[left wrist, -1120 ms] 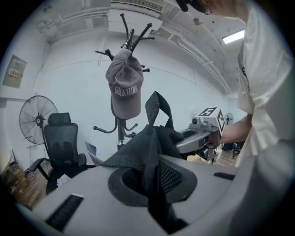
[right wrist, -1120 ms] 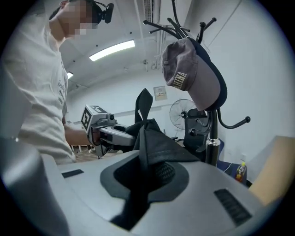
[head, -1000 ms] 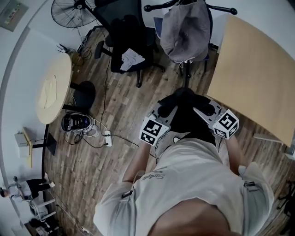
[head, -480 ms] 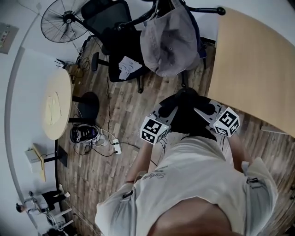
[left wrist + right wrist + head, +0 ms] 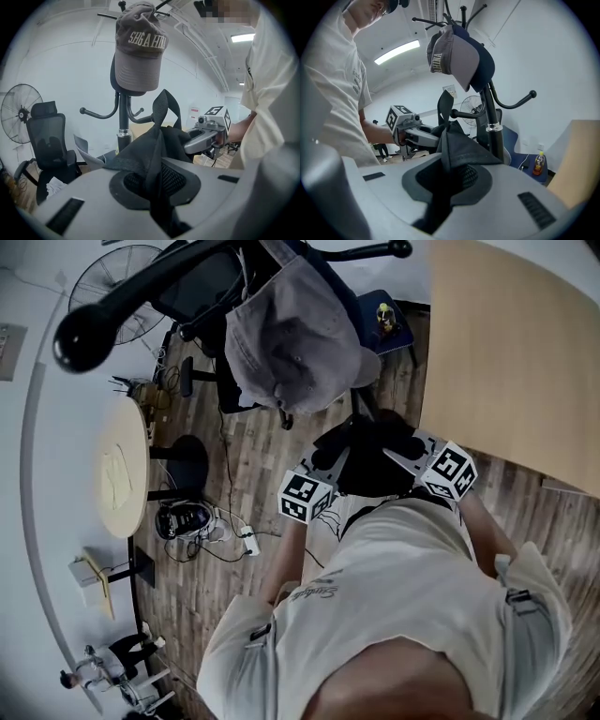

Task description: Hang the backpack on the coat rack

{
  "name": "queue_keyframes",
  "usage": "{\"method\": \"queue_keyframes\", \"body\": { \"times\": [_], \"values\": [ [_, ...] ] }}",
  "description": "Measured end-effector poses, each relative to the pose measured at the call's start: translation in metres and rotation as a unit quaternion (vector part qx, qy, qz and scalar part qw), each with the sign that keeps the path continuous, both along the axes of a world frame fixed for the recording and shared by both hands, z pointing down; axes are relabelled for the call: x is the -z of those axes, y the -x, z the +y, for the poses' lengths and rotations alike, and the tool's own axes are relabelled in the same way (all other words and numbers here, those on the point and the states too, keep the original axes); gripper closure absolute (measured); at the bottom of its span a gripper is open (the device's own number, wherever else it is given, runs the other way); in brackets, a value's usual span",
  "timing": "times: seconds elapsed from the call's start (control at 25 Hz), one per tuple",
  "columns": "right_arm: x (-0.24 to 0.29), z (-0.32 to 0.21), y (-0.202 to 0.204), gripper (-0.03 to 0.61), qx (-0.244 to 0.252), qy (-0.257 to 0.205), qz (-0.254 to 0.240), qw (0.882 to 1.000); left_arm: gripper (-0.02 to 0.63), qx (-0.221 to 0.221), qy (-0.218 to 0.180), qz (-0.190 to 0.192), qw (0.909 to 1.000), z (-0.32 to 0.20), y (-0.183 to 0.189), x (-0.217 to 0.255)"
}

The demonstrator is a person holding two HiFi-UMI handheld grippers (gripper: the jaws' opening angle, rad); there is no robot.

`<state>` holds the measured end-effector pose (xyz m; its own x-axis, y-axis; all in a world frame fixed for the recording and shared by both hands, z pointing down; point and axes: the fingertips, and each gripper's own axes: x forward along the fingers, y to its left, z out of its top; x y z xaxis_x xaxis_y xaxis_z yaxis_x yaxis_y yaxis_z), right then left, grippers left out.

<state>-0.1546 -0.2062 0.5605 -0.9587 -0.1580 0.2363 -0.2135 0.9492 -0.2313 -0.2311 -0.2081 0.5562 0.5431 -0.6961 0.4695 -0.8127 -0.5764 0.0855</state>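
Observation:
Both grippers carry the black backpack (image 5: 373,463) between them, just below the coat rack. My left gripper (image 5: 326,463) is shut on its fabric (image 5: 154,154), and a strap loop (image 5: 167,101) stands up above the jaws. My right gripper (image 5: 405,457) is shut on another fold (image 5: 457,147). The black coat rack pole (image 5: 123,123) rises just behind the bag, with curved hooks (image 5: 516,101) sticking out. A grey cap (image 5: 291,338) hangs on the rack's top (image 5: 139,51). One rack arm with a ball end (image 5: 77,338) reaches out at the upper left.
A black office chair (image 5: 47,140) and a standing fan (image 5: 18,112) are left of the rack. A round table (image 5: 122,470) stands at the left, with cables and a power strip (image 5: 246,542) on the floor. A wooden tabletop (image 5: 511,352) lies right, and a bottle (image 5: 539,163) sits behind it.
In the head view the coat rack and cap have grown larger and come nearer. Both grippers have shifted slightly up in the picture toward the rack, still holding the backpack.

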Motion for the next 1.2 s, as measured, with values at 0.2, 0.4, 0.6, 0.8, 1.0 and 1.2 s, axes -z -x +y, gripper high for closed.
{"method": "queue_keyframes", "body": {
  "times": [0.2,0.4,0.6,0.8,1.0,1.2],
  "values": [
    [-0.010,-0.012,0.000,0.546,0.004,0.014,0.002,1.000,0.566,0.002,0.008,-0.008,0.9999,-0.012,0.001,-0.010],
    [-0.017,-0.022,0.004,0.546,0.011,0.018,0.008,1.000,0.566,0.010,0.013,-0.006,0.9999,-0.021,0.005,-0.017],
    [-0.025,-0.026,0.007,0.546,0.015,0.025,0.012,1.000,0.566,0.012,0.019,-0.007,0.9997,-0.025,0.008,-0.025],
    [-0.036,-0.037,0.010,0.546,0.014,0.028,0.019,0.999,0.566,0.016,0.029,-0.010,0.9994,-0.034,0.012,-0.036],
    [-0.047,-0.048,0.011,0.545,0.015,0.026,0.030,0.999,0.565,0.019,0.039,-0.011,0.9990,-0.042,0.015,-0.045],
    [-0.057,-0.059,0.011,0.542,0.011,0.026,0.040,0.999,0.563,0.021,0.048,-0.011,0.9986,-0.051,0.016,-0.056]
  ]
}}
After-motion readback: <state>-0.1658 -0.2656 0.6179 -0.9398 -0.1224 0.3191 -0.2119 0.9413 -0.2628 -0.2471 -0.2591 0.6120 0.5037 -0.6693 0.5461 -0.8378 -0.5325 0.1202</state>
